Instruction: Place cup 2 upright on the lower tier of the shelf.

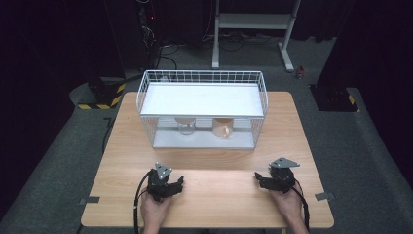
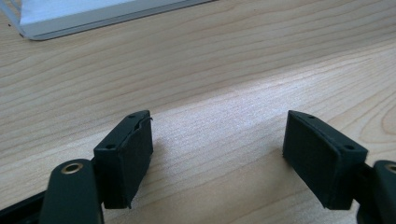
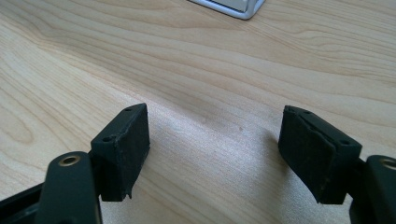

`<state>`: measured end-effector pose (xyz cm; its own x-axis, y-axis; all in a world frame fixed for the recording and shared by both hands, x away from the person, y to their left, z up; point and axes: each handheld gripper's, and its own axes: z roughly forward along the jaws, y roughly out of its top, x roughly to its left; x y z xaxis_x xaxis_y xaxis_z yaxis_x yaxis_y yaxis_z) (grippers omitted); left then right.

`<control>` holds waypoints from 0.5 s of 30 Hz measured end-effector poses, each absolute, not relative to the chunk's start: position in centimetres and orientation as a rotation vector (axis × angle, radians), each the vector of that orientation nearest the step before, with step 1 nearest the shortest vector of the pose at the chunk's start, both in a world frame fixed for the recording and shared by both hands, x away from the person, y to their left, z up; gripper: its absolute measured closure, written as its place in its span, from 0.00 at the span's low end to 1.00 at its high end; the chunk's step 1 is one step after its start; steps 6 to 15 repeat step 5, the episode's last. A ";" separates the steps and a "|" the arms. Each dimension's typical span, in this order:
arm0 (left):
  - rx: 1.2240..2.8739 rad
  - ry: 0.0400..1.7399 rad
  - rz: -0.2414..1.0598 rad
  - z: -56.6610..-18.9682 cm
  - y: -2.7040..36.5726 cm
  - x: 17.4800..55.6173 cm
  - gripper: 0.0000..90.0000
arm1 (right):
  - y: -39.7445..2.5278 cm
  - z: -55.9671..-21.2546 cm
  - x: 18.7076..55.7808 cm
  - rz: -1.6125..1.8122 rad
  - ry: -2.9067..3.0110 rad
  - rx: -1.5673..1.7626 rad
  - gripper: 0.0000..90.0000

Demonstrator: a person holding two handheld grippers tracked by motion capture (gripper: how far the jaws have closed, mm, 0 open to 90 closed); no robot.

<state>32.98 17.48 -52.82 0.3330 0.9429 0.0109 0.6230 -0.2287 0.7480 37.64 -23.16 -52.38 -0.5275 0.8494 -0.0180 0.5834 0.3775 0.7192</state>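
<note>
Both grippers parked on the near edge of the table [image 1: 204, 192], nothing held. Left gripper [image 1: 171, 187] has its jaws spread wide, bare wood between the pads [image 2: 123, 158] in the left gripper view; right gripper [image 1: 263, 181] same, jaws wide apart over bare wood in the right gripper view. Candidate things sit well ahead, inside the wire rack [image 1: 202, 109] on its lower level under the white shelf: a clear glass [image 1: 186, 126] left of centre and a tan mug [image 1: 222, 127] just right of it, apart from each other, both upright as far as I can tell. Both are straight forward of the grippers, across open table; glass lines up closer to the left gripper, mug sits about midway but a bit nearer the right. Mug handle seems to point to the right-front, too small to be sure. Rack front looks open at the lower level, so my read is entry has to be low and forward, under the shelf, jaws horizontal-ish to clear the wire. Rack base corner shows at the top edge of each gripper view, so both point roughly at it already. Step in hand, I'd judge: not started, reach comes next, well apart from either thing
</note>
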 end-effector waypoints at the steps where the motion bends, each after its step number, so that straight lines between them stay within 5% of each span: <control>1: 1.949 1.371 0.630 -52.8 17.5 33.0 0.27 | -23.2 -52.4 37.6 0.945 2.257 1.244 0.28; 15: 1.949 1.372 0.630 -52.8 17.5 33.0 0.27 | -23.2 -52.4 37.6 0.946 2.260 1.241 0.28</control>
